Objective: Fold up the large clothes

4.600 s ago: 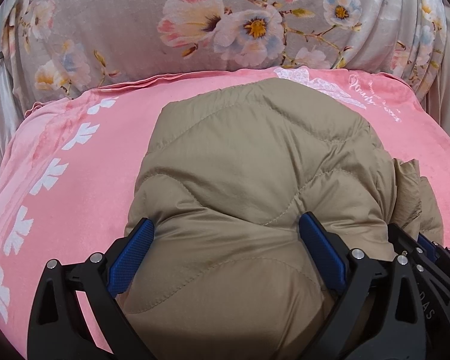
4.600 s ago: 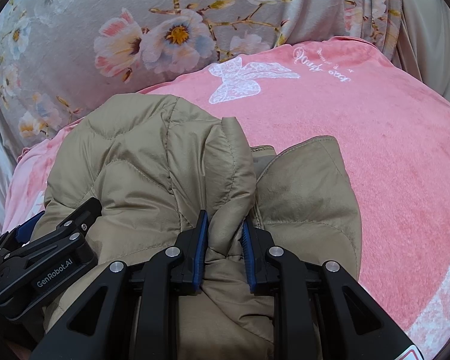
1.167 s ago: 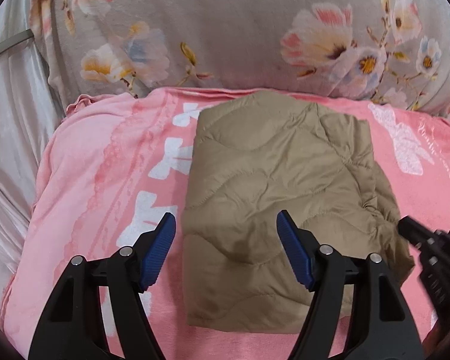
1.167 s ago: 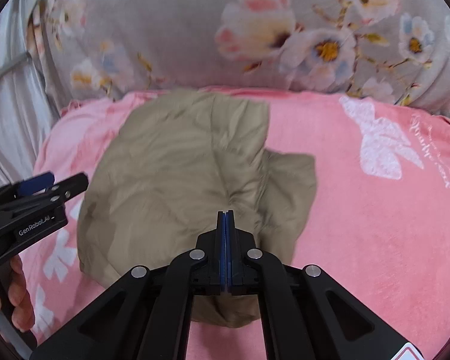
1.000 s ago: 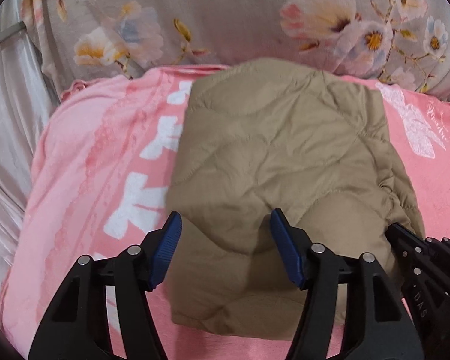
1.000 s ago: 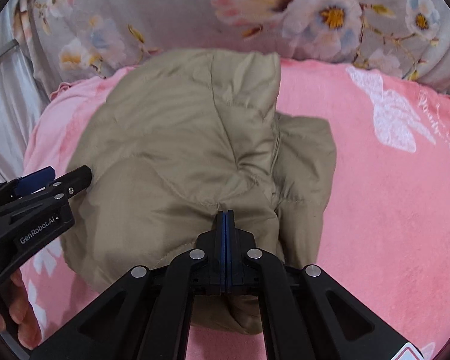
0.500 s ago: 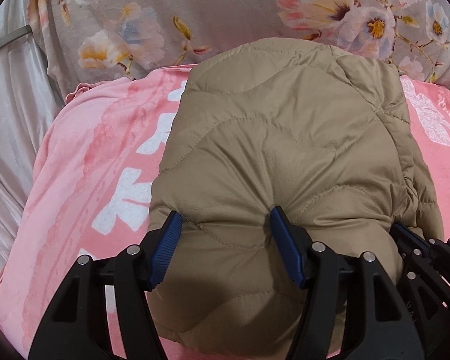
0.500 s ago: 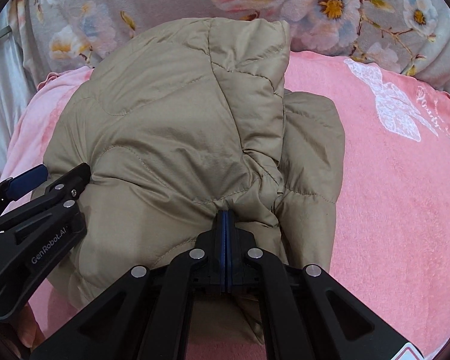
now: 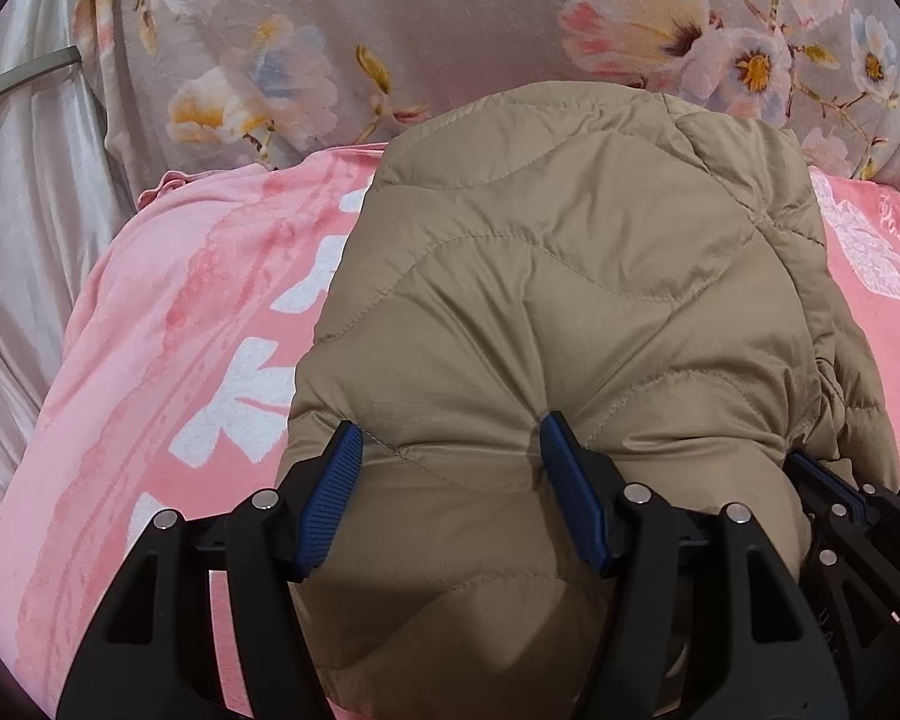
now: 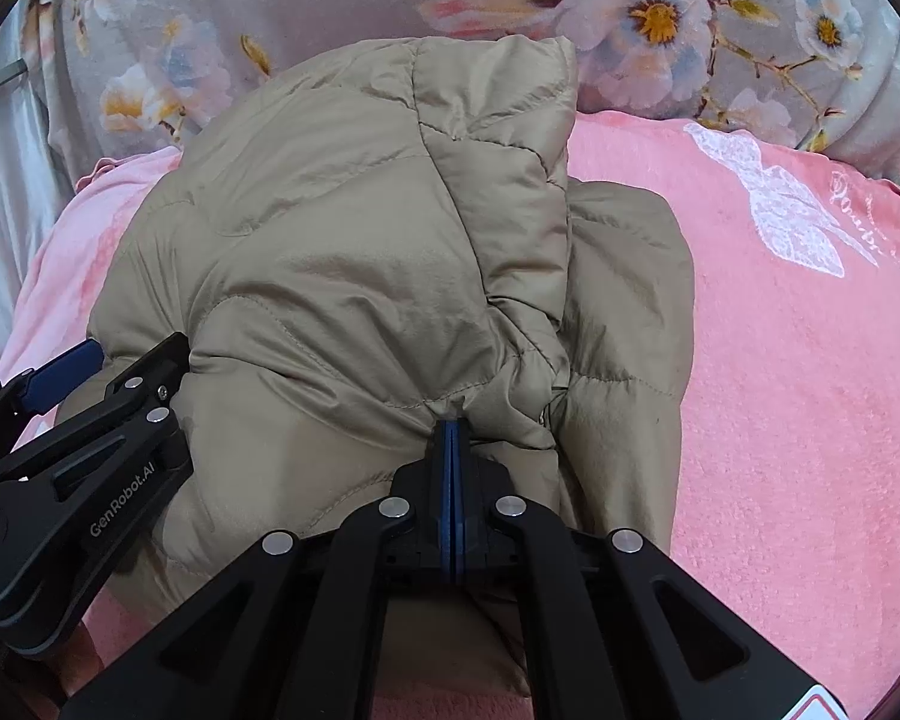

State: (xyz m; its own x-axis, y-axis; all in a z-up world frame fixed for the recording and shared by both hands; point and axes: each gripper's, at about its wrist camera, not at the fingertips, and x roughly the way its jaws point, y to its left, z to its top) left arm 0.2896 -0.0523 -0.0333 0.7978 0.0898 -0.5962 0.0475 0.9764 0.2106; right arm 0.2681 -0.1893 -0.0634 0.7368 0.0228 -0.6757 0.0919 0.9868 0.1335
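A grey floral cover point(image 9: 450, 30) fills the far side of the scene, with pale satin fabric point(image 9: 24, 228) hanging at the far left. In front of it lies a pink blanket point(image 9: 150, 360) with white leaf and butterfly prints, spread across the near surface.

On the pink blanket, roughly at its middle and reaching back to the edge of the floral cover, sits the tan quilted jacket point(image 9: 570, 300), folded into a thick puffy bundle. In the right wrist view a narrower folded layer lies on top toward the right, and a lower layer sticks out past it on the right side.

The left gripper point(image 9: 450, 450) stands moderately wide at the near left part of the bundle. Its blue pads point(image 9: 330, 498) dent the quilted surface on both sides of a raised bulge of padding. Whether this amounts to a firm grip cannot be told.

The right gripper point(image 10: 452, 420), just to the right of the left one, has its jaws fully together. The tips press into a crease at the near edge of the jacket; no fabric shows between the pads.
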